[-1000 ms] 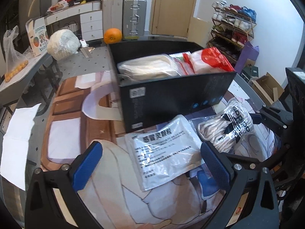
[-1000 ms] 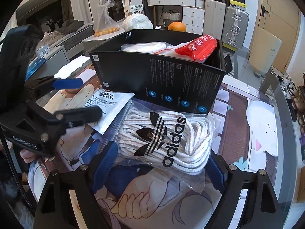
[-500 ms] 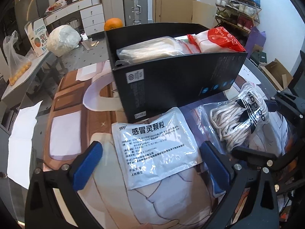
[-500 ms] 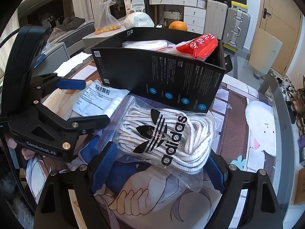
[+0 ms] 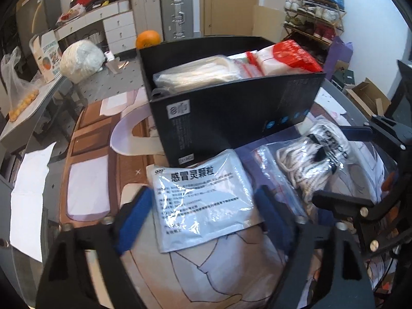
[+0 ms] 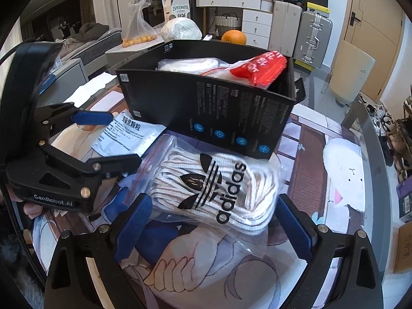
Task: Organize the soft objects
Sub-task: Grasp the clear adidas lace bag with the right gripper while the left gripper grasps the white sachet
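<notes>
Crinkly plastic-bagged ribbed socks point(image 6: 216, 188)

Black box point(image 5: 231, 118) hides its packets' lower parts

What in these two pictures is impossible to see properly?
- Black box floor: both views, hidden by its front wall and the packets inside.
- White sachet small print: left view, blurred by motion and glare.
- Adidas socks bag: left view, partly behind the right gripper.

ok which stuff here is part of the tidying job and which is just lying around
Job:
black box
medicine packet
adidas sock bag
red packet
white bag in the box

Lying about:
orange
bag of small fruit
suitcase
shoe rack
</notes>
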Action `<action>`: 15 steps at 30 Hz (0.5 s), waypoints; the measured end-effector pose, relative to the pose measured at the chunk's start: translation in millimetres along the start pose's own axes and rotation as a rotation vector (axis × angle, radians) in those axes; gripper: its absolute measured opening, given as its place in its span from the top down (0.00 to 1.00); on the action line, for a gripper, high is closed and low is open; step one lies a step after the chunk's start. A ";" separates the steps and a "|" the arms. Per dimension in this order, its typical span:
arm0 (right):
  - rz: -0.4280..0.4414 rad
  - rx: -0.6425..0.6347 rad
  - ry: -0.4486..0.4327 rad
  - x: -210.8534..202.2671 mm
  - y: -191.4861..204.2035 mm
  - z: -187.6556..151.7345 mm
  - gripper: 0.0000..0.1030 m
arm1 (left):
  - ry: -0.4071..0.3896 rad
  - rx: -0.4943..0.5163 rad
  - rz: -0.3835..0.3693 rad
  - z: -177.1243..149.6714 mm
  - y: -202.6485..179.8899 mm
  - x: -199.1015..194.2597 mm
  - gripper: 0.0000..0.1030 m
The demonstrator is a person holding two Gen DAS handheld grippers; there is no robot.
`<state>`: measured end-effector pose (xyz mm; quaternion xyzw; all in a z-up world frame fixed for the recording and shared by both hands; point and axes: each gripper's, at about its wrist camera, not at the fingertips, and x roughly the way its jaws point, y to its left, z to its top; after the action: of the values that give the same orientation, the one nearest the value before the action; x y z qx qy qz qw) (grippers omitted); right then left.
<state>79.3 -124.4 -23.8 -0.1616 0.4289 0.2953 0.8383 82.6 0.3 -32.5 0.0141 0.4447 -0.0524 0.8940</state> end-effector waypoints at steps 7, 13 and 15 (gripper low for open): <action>0.019 0.049 -0.001 -3.5 -6.0 6.2 0.05 | -0.034 0.010 -0.052 -1.4 2.4 -8.6 0.51; 0.009 0.053 0.024 4.8 -0.9 19.3 0.03 | -0.049 0.014 -0.061 -2.8 5.0 -13.7 0.53; 0.007 0.050 0.020 4.5 -0.8 21.3 0.03 | -0.050 0.012 -0.059 -3.5 6.1 -14.5 0.53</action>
<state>95.2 -112.2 -15.1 -0.1420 0.4448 0.2861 0.8367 71.7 7.8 -23.2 0.0052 0.4221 -0.0817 0.9028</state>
